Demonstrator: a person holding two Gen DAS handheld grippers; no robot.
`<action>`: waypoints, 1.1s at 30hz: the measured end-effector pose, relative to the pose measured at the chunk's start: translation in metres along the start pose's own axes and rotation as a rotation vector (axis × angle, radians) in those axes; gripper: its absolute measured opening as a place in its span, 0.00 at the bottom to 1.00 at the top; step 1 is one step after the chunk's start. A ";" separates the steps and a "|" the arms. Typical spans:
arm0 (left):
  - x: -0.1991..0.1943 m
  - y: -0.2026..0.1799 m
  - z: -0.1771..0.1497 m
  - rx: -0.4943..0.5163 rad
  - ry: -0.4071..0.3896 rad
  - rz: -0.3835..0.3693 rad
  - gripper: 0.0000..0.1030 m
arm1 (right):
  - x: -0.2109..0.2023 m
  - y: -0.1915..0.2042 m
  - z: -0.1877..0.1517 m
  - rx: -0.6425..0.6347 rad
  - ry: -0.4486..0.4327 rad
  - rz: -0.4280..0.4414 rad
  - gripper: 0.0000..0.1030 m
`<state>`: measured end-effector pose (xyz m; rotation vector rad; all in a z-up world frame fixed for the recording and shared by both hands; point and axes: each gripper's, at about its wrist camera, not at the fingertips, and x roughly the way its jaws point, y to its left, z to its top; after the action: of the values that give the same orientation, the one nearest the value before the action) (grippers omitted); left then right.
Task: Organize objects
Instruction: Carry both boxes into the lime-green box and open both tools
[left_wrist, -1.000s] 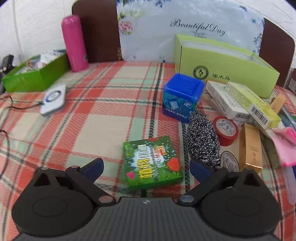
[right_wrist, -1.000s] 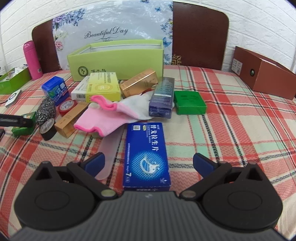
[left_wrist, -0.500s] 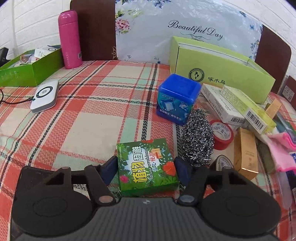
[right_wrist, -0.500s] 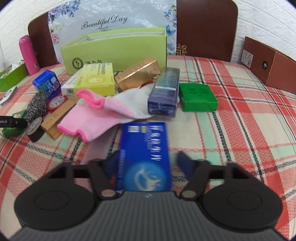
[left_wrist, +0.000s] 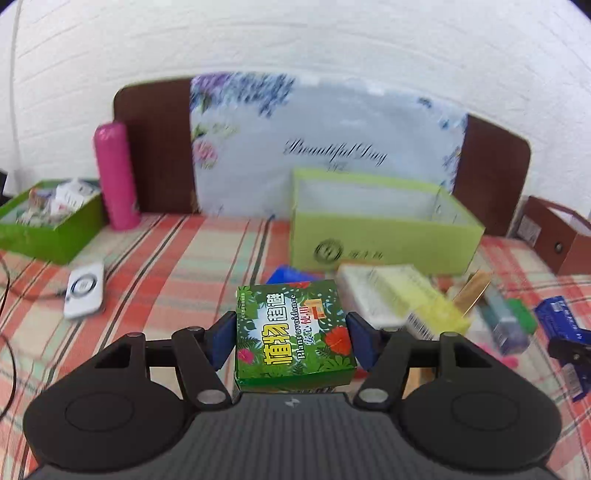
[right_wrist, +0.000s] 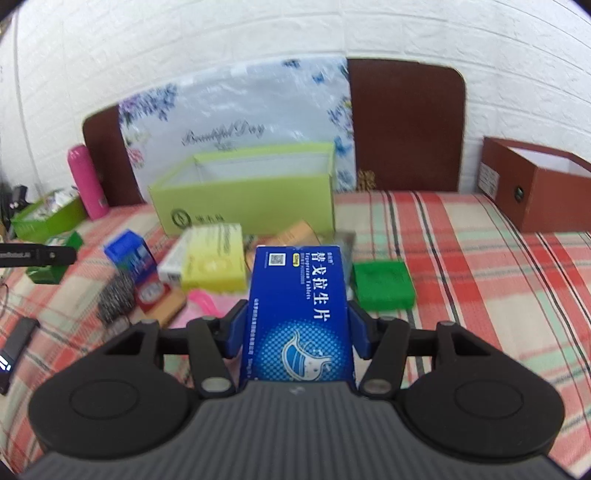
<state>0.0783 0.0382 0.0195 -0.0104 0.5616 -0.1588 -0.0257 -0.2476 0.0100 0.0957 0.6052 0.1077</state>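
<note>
My left gripper clamps a squarish glossy green carton with leafy print, lifted above the plaid woven tablecloth. My right gripper pinches a long, smooth blue tablet box, also raised. Beyond both stands an open lime-green cardboard box, rectangular and matte. The clutter below it is blurred; I can make out a crinkled steel scourer and a flat green packet.

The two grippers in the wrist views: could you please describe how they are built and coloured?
The left gripper and right gripper look identical: a matte black body with ribbed grey centre, two round black discs, black linkage arms with silver pivot pins, and blue finger pads. The left gripper's body carries a small pale logo. No cables, sleeves or hands show.
</note>
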 end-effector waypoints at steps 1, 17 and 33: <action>0.002 -0.005 0.007 0.008 -0.010 -0.004 0.64 | 0.003 0.002 0.008 -0.007 -0.010 0.019 0.53; 0.111 -0.063 0.127 0.023 -0.112 -0.054 0.65 | 0.155 0.013 0.149 -0.080 -0.096 0.074 0.53; 0.205 -0.064 0.122 0.049 -0.007 -0.016 0.91 | 0.276 0.019 0.127 -0.146 0.073 0.079 0.85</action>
<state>0.3054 -0.0606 0.0178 0.0323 0.5509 -0.1885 0.2711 -0.2005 -0.0390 -0.0257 0.6649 0.2318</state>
